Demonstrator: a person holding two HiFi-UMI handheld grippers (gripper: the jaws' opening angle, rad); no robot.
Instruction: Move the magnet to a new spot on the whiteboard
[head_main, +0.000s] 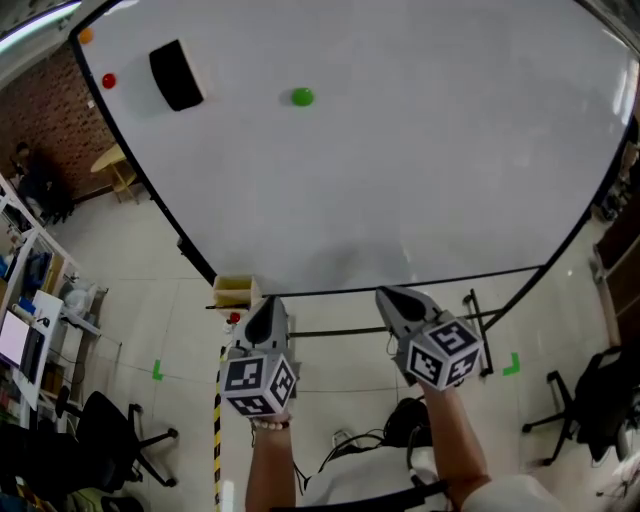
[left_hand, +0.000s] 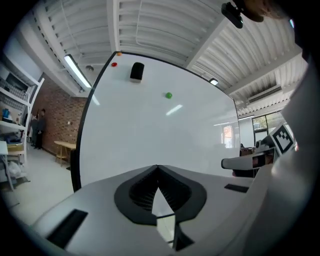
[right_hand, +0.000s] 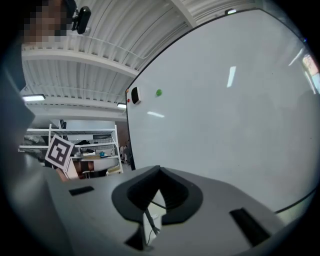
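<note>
Well ahead of both tools, 3 magnets are sticking to 1 whiteboard. A green magnet is sitting alone, far up the board from the left tool. A red magnet and an orange magnet are sitting further off to that tool's left, near the board's edge. 1 black eraser is hanging between the red & green ones, closer to the red.

2 tools are showing, side by side just below the board's lower edge. Left tool is clenched, jaws meeting at the tips w/ nothing between them. Right tool is likewise clenched on nothing. Neither is touching the board or any magnet.

Orange magnet is looking tiny and is sitting right at the picture's border in head view, so its shape is hard to make out. Board's top & right side are getting cut off. A pale box-like thing just left of the left tool's tip is showing only in part; can't tell what it is.
</note>
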